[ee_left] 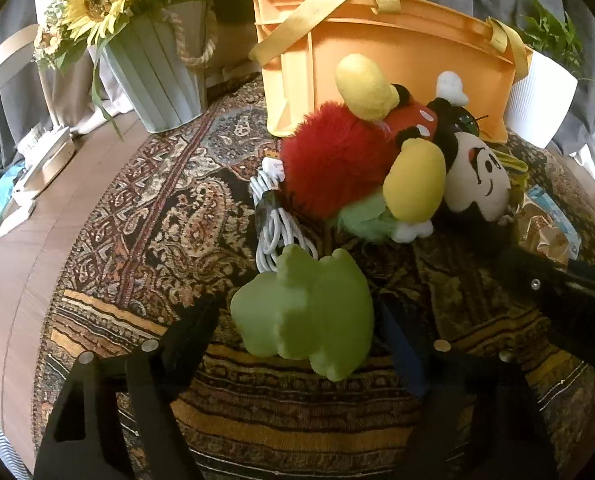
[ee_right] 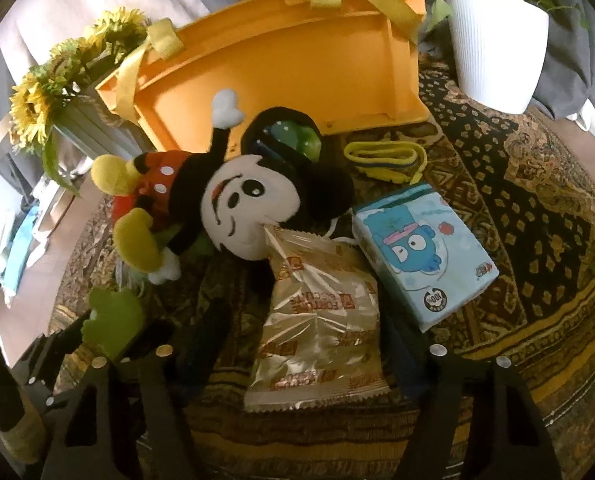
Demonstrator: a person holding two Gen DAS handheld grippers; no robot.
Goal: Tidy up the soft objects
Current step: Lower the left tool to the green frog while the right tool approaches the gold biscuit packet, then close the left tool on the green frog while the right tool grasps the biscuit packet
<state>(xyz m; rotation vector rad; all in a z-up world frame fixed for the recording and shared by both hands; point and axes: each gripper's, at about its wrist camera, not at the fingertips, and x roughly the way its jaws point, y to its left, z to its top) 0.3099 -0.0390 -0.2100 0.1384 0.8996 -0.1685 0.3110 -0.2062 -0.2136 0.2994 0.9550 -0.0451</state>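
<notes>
Straddling the green squishy toy [ee_left: 303,312], my left gripper [ee_left: 299,320] had a finger on either side of it, pads not visibly pressing, so I judged it not yet grasped. My right gripper [ee_right: 317,344] likewise bracketed the biscuit packet [ee_right: 317,320], jaws apart, nothing gripped. Both toy and packet lay flat on the patterned cloth [ee_left: 145,208], close to me, easiest to pick first. Beyond them the mouse plush [ee_right: 233,208] sprawled over a red furry ball [ee_left: 333,160], with a coiled white cable [ee_left: 271,220] and a blue tissue pack [ee_right: 421,252] nearby. Farthest stood the orange basket [ee_left: 397,52], presumably where soft things belong.
</notes>
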